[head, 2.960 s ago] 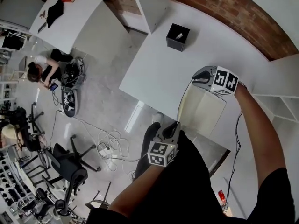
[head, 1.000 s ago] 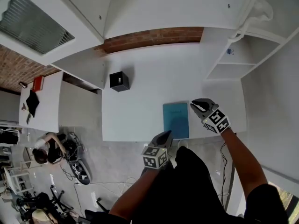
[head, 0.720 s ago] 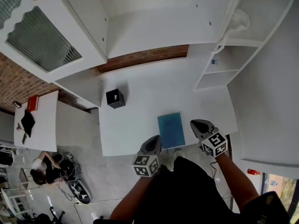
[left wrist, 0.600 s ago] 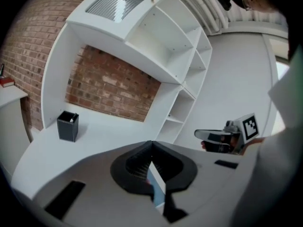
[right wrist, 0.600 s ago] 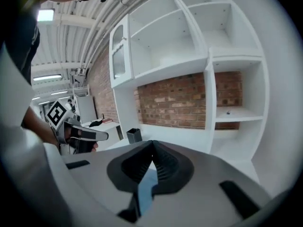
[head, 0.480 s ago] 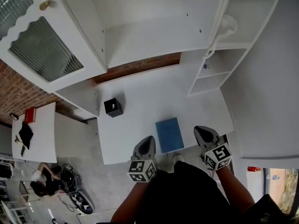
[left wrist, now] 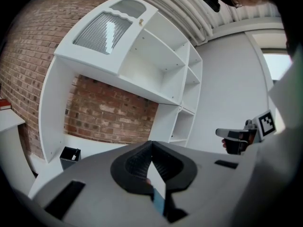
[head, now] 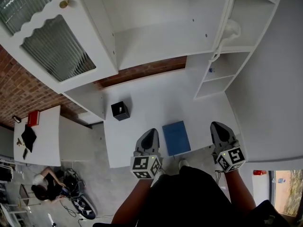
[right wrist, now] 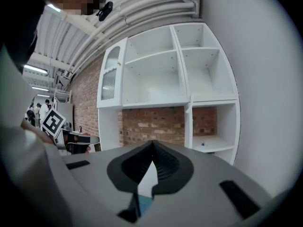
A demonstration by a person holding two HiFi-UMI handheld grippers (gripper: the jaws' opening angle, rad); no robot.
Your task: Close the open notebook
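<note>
I see the blue notebook lying closed on the table, below and between the left hand-held gripper and the right hand-held gripper, a little nearer the left, its long axis pointing away from them, and both have jaws pressed together on nothing.

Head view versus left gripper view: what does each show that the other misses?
Only the head view: the blue notebook, whole and closed, on the white table, plus the floor. Only the left gripper view: the left gripper, jaws pressed together, and ceiling pipes. Both: the black box, the right gripper, the brick wall.
</note>
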